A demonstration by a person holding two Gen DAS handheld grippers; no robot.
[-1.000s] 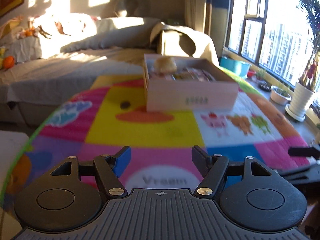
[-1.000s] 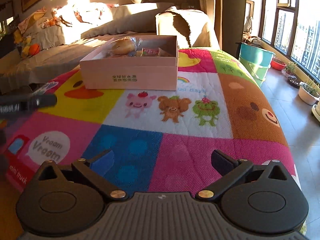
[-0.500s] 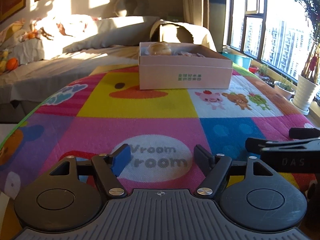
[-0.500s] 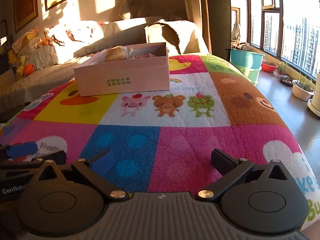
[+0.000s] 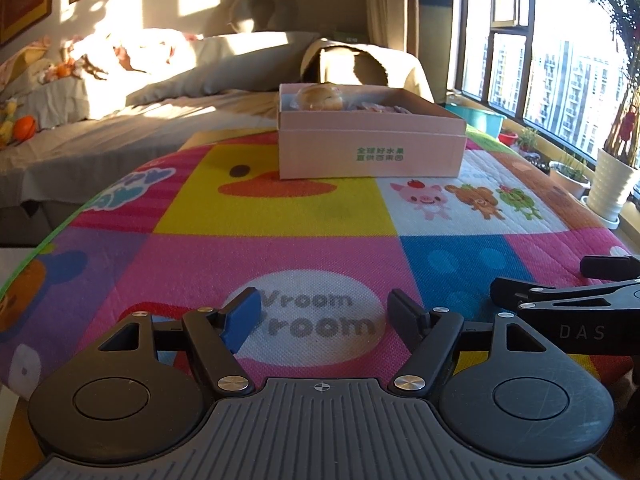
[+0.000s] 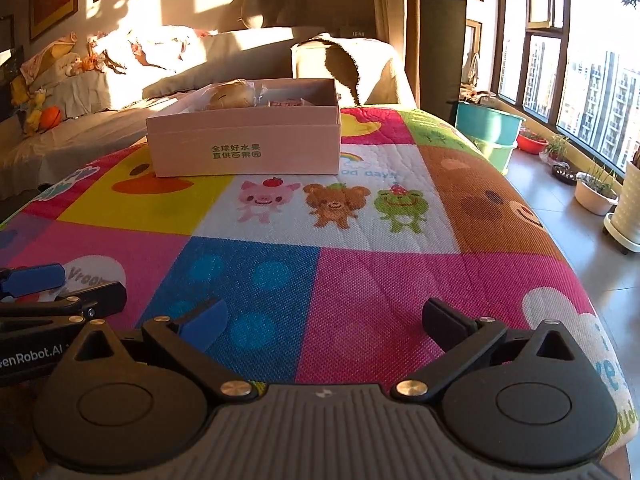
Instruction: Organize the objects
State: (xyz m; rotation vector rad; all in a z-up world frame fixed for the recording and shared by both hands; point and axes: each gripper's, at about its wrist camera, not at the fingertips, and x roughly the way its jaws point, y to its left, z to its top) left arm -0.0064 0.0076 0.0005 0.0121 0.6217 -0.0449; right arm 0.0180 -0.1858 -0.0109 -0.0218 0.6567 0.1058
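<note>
As half a second ago: both claws (image 5: 324, 318) (image 6: 326, 320) gaping, pink box (image 5: 372, 152) distant.

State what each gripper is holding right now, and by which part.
Nothing is held. The left gripper and the right gripper are both open and empty above the colourful mat; the pink box sits untouched at the far end.

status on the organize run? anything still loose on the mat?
Looks done: bread bun and packets sit inside the pink box; no loose items show on the play mat. In hand: nothing, left gripper and right gripper are both open and empty. Left: nothing visible.
</note>
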